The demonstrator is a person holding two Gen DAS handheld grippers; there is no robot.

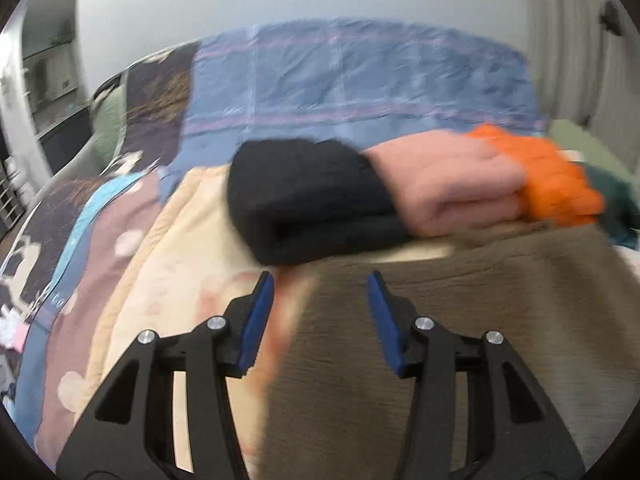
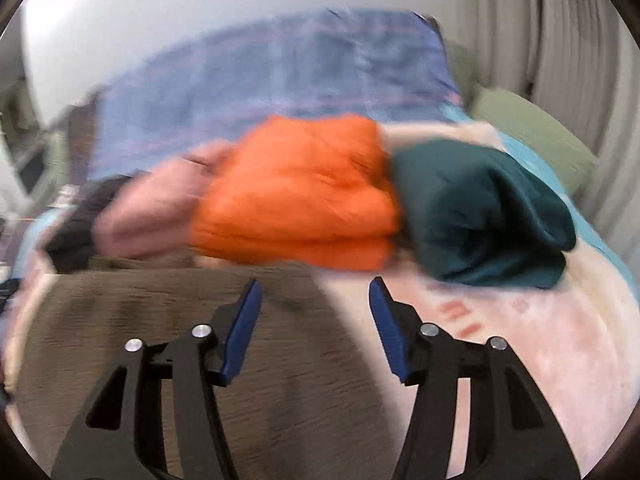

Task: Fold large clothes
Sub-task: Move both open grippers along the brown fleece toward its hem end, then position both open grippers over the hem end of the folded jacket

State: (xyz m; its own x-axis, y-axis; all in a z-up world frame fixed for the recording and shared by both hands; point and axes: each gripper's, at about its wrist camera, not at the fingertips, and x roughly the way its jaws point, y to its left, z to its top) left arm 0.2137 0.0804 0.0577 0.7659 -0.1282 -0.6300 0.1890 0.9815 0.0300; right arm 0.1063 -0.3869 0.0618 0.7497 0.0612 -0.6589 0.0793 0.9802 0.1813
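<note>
The left tongs (image 1: pixel 321 280) were built of matte black plastic, two angular arms with triangular cut-outs near the base. Each arm carried two round silver screws on its upper face. The fingers (image 1: pixel 258 320) ended in flat blue pads, long and narrow, set on the inner faces. The right tongs (image 2: pixel 316 286) had the same build: black arms, silver screws, blue pads (image 2: pixel 386 330). No cables or markings showed in either view.

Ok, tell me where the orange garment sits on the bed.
The folded orange garment lies mid-row on the bed, between the pink garment on its left and the dark green garment on its right, just beyond the brown garment.
</note>
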